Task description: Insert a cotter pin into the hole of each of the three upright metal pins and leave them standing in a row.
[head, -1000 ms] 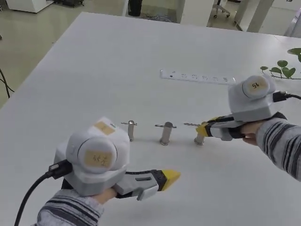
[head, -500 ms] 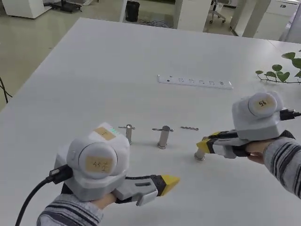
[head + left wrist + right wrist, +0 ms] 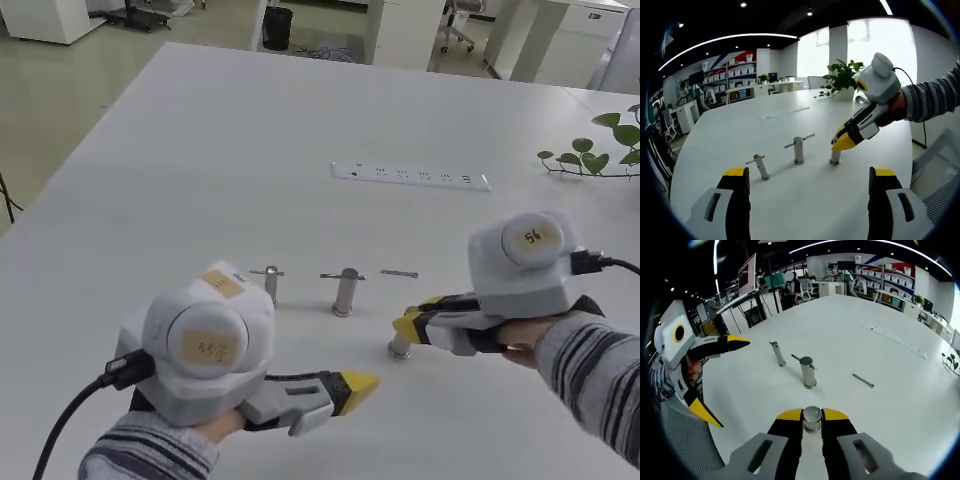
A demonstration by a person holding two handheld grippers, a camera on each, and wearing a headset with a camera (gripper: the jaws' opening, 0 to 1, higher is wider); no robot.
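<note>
While the right gripper point(image 3: 405, 325) clamps its jaws on 1 upright pin point(image 3: 812, 421) on the desk point(image 3: 300, 150), the left gripper point(image 3: 810, 172) holds its jaws apart; 1 cotter pin point(image 3: 399, 273) lies loose.

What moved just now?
The right gripper, shut on the third short silver metal pin, drew it out of the row toward the person, leaving a thin cotter pin lying on the table. The open left gripper and the other two metal pins stayed put.

The white workbench point(image 3: 200, 150) is set in an office. A plant point(image 3: 584, 146) is located at 2 o'clock, a dark bin point(image 3: 277, 26) at 12 o'clock.
</note>
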